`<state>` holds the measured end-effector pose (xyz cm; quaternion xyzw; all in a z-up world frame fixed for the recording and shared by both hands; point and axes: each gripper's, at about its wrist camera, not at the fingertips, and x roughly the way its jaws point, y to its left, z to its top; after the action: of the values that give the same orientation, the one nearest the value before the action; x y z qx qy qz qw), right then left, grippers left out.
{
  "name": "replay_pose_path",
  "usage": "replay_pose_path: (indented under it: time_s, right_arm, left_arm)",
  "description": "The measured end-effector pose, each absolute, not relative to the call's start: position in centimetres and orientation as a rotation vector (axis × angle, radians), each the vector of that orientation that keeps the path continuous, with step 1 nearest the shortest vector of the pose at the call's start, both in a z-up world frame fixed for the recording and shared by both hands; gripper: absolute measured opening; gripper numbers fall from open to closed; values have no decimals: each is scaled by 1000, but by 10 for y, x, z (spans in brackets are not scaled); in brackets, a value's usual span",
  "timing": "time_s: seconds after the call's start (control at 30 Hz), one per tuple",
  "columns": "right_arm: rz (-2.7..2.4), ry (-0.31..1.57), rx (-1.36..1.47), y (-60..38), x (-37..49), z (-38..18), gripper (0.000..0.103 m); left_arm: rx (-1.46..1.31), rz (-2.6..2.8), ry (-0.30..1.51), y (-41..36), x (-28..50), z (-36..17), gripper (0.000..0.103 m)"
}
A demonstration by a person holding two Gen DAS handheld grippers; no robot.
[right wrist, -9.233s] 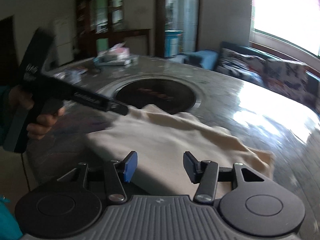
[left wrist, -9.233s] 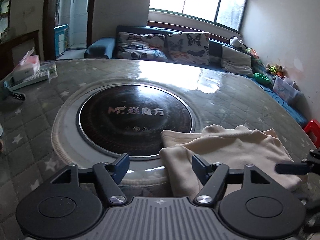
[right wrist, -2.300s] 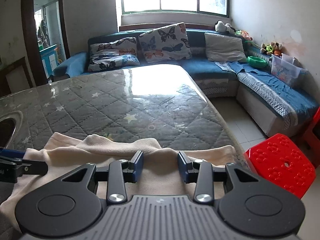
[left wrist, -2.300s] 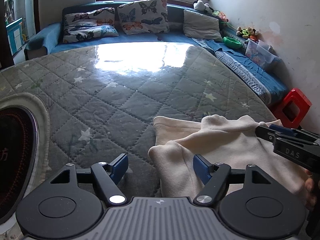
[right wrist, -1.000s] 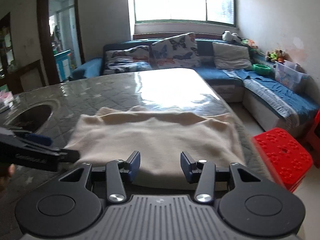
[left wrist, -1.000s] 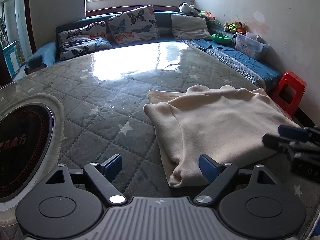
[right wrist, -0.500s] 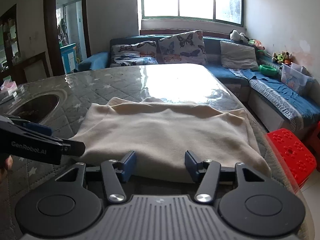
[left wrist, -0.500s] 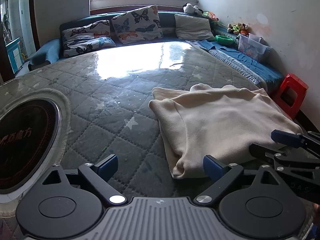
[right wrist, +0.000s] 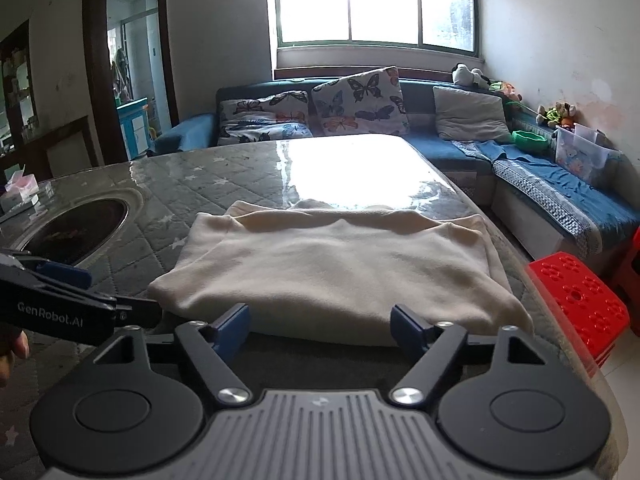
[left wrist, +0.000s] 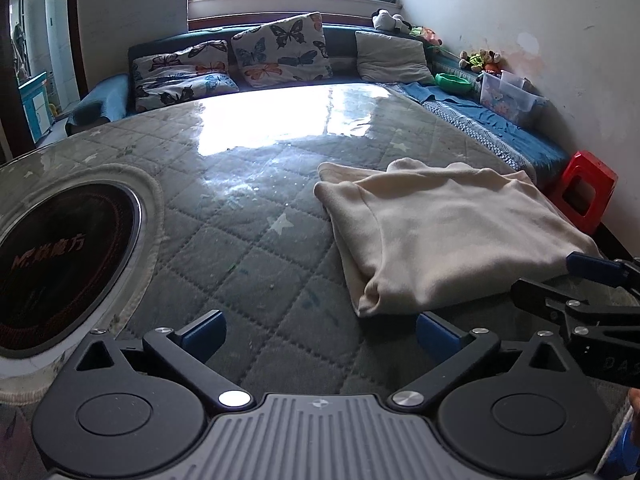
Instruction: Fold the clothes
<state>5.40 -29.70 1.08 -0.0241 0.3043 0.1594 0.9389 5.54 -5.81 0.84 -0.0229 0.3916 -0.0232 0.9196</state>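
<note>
Cream garment (right wrist: 336, 264) lies folded near table (left wrist: 248, 256) edge, possibly overhanging. Left gripper (left wrist: 320, 332), right gripper (right wrist: 320, 320) both spread, empty. Risk: careless nudge slides it off.

— Where is there room to pass?
— The quilted table (left wrist: 248, 240) lies bare between the round dark inset plate (left wrist: 60, 256) on the left and the folded cream garment (left wrist: 440, 236) on the right; the far half is open too.
— And what blocks?
— The garment fills the near right corner. The red stool (right wrist: 576, 296) stands just beside that edge, and the sofa (right wrist: 568, 196) runs along the far and right sides.
</note>
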Motion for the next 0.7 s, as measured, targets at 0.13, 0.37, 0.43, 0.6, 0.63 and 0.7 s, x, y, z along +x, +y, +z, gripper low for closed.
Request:
replay_pose_path:
  time_s: [0.13,0.37,0.43,0.6,0.63,0.7]
  right_arm:
    - [313,613,-49,-295,45,12,85]
    - [279,614,-43,-293,31,10,90]
    - [265,616,-29,-294,27,9,91]
    - [234,624,-12,-297,20,8,92]
    - [230,625,-13,-298,19,7,92]
    - [223,626,-11,-299,17,7,92]
  left_arm:
    - [-41,-49,803,-59,47,9,103]
    - [2,-49,792,-62,32,9,103]
    - [7,-48,793,-62,30,8,103]
    - [15,-53,789,-64,25,8,103]
    - [17,-56,788,-64,24,8,103]
    - [18,-58,788,-66,22,8,103]
